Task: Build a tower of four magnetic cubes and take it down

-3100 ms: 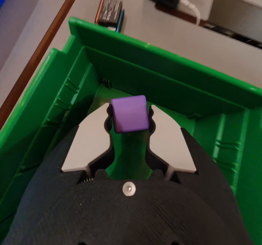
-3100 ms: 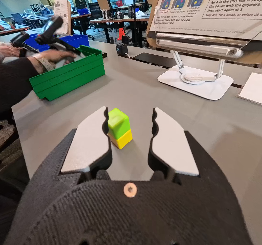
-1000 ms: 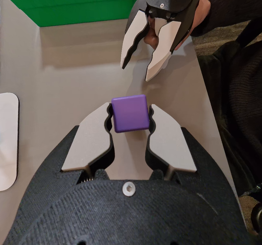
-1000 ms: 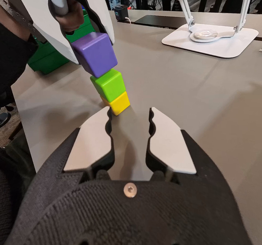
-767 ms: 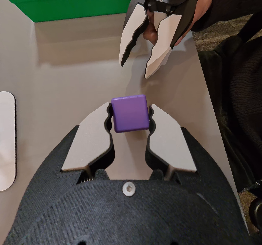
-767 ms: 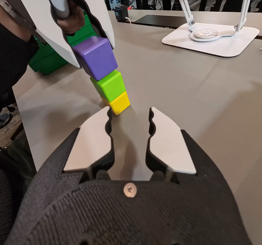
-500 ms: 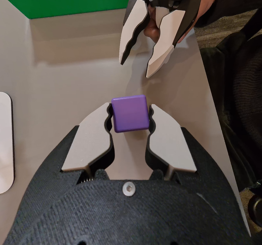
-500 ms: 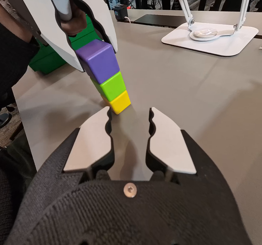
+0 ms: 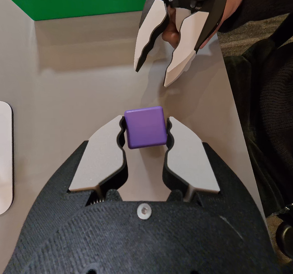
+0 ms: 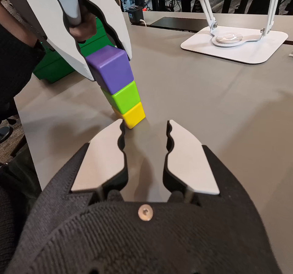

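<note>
Grey table (image 10: 206,101) fills most of both views, with a green bin (image 10: 53,66) at its far left side and a white stand base (image 10: 234,44) farther back on the right; beyond it a small black device (image 10: 135,16) with a white cable sits near a dark flat pad (image 10: 177,22). Near the front edge stands a stack of 3 cubes: a yellow cube (image 10: 134,116) on the table, a green cube (image 10: 126,98) on it, and a purple cube (image 10: 111,70) on top. The left tongs (image 9: 145,127) come down from above and are clenched on the purple cube (image 9: 145,127), 1 finger on each side, with the cube resting on the green one. The right tongs (image 10: 145,123) hover low just in front of the stack, released and holding nothing, their left fingertip (image 10: 119,122) just beside the yellow cube; whether it touches I cannot tell. A dark sleeve (image 9: 269,108) shows at the table's edge.
</note>
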The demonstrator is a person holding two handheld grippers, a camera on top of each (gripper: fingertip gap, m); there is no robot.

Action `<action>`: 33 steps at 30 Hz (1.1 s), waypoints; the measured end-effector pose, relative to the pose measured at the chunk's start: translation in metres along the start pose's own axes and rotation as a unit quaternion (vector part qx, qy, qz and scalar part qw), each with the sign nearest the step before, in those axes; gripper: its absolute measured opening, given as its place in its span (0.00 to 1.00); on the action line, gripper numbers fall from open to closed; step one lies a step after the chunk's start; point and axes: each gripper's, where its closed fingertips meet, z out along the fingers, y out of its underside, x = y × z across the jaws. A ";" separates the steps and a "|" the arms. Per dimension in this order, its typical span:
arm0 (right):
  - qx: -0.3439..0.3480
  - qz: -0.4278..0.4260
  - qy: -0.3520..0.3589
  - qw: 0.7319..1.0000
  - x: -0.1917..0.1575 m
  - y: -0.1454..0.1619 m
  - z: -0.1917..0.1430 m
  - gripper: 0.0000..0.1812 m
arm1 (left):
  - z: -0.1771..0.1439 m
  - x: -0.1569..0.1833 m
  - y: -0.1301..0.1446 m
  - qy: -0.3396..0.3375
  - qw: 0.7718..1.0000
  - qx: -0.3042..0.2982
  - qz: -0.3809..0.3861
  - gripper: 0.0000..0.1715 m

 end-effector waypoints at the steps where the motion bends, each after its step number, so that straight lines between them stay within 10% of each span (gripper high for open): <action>1: 0.000 -0.001 0.000 1.000 0.000 0.000 0.000 0.28 | 0.000 0.000 0.000 -0.001 1.000 0.000 -0.002 0.30; 22: 0.002 -0.007 0.001 1.000 -0.002 -0.002 -0.001 0.28 | -0.021 -0.005 -0.012 -0.052 0.997 0.037 -0.036 0.39; 33: 0.007 -0.029 0.001 1.000 -0.004 -0.012 0.003 0.28 | -0.089 -0.025 -0.005 -0.169 0.975 0.103 -0.098 0.43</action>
